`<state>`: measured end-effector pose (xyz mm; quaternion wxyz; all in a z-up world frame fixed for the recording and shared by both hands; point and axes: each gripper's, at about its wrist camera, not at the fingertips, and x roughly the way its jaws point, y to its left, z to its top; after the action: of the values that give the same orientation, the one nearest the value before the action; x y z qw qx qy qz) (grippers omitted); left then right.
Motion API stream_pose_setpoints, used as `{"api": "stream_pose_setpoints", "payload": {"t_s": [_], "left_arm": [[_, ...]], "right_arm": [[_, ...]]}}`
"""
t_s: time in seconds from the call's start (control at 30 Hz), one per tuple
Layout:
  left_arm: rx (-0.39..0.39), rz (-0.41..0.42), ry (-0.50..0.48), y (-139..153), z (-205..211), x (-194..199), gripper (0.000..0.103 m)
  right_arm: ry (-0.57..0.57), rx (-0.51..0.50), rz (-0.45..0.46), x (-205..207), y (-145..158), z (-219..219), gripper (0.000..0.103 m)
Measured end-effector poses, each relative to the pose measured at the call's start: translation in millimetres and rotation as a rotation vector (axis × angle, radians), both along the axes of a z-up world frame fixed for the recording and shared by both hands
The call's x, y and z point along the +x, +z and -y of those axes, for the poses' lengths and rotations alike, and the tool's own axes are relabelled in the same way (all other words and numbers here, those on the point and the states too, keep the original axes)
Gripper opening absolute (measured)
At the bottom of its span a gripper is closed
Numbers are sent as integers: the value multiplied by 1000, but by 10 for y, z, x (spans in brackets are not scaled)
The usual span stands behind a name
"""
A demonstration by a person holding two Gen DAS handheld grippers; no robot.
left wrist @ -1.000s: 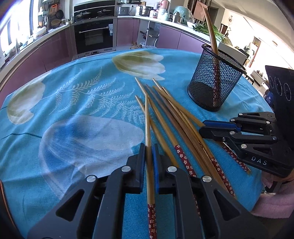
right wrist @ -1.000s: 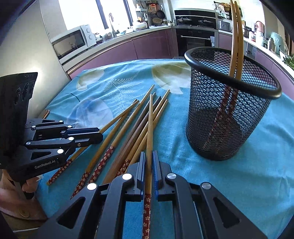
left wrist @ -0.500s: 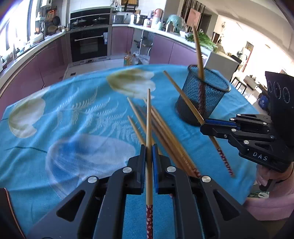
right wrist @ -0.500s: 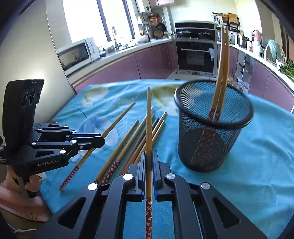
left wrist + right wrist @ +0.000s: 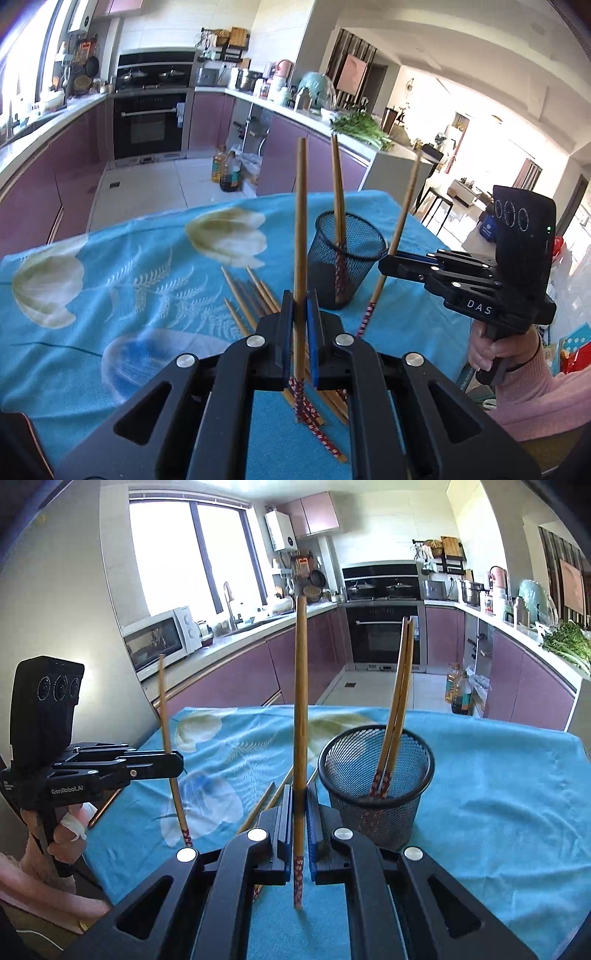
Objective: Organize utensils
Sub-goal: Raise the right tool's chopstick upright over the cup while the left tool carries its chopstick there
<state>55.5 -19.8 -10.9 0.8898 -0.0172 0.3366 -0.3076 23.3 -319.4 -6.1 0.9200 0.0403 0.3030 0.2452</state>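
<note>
Your left claw (image 5: pixel 299 332) is clamped tight on one chopstick (image 5: pixel 301 229), gripping it low on the shaft just above its red patterned end; the bare wooden tip points up and away from you. Seen from the right wrist, that same stick stands near upright off to the left, clear of the tabletop (image 5: pixel 498 775).

Your right claw (image 5: pixel 300 823) is likewise closed hard on a second chopstick (image 5: pixel 300 701), held just above the red floral end, plain tip upward. From the left wrist this claw sits to the right of the mesh holder (image 5: pixel 345 266), its stick tilted, patterned end hanging below the fingers.

The mesh holder is black wire, upright on the blue floral cloth, just beyond and right of both held sticks. Two chopsticks (image 5: pixel 397 709) already stand in it, red ends down, leaning on the rim.

The loose chopsticks (image 5: pixel 251 299) lie in a fanned pile on the cloth, between your left claw and the holder, partly hidden under the claw body.

A hand (image 5: pixel 495 350) in a pink sleeve grips the right handle.
</note>
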Motion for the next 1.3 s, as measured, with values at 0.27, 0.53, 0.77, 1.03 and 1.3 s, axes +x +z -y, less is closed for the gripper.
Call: {"api": "stream_pose_setpoints", "payload": {"t_s": [0.27,0.53,0.77,1.03,1.3], "left_arm": [[-64,68,-27,313,83,4,8],[-107,126,-67,681,381,187,8],[-124,194,-93,987,657,305,8],[-74,203,-101,1011,962,378,8],[23,130,-113,706,1180,522,8]], "right_arm": [[-16,11,78,-7,281,103,6],[-40,18,155,85,583,240,6],[-63,6,208,178,731,318,6],[-86,17,213,350,675,374,6],[-103,-17,114,509,364,313,6]]}}
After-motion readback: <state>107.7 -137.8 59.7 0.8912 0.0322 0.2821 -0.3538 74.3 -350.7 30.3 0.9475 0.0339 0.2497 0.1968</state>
